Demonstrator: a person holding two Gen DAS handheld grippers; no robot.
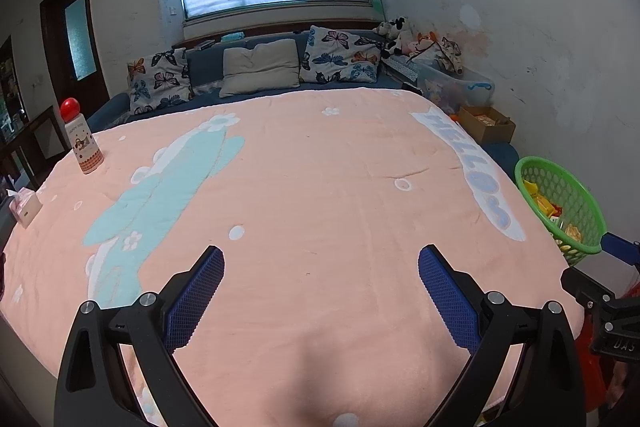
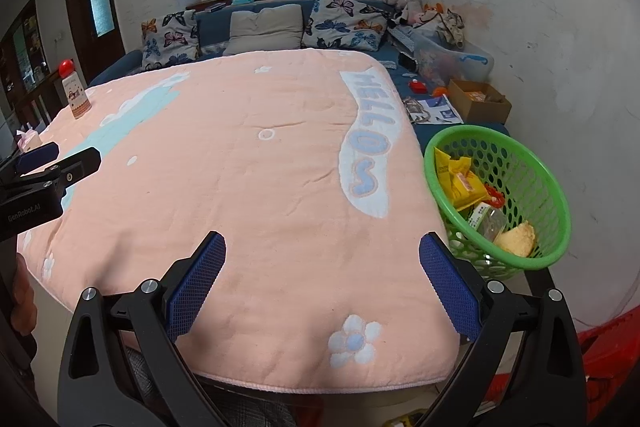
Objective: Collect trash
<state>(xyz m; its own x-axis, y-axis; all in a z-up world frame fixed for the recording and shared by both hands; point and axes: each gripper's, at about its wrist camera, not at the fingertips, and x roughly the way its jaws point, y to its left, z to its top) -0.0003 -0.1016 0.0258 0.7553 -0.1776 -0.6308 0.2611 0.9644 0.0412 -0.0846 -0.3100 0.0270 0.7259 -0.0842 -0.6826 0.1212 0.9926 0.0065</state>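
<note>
Blanket (image 2: 240,187) looks trash-free already. The wrappers (image 2: 464,183) sit in the green basket (image 2: 436,195), which hangs off the right edge, so a bump could tip it. Left gripper (image 1: 320,287) and right gripper (image 2: 322,275) both gape wide, empty. Basket bottom's hidden, and the bottle (image 1: 82,139) label is unreadable.

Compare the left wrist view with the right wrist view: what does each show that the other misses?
Only the left wrist view shows the right gripper, at its right edge.

Only the right wrist view shows the left gripper, the papers behind the basket, and the basket's contents clearly: yellow wrappers and a clear packet.

Both show the pink blanket, bottle, tissue box, green basket, cardboard box, pillows and window. Both grippers are open and empty.
</note>
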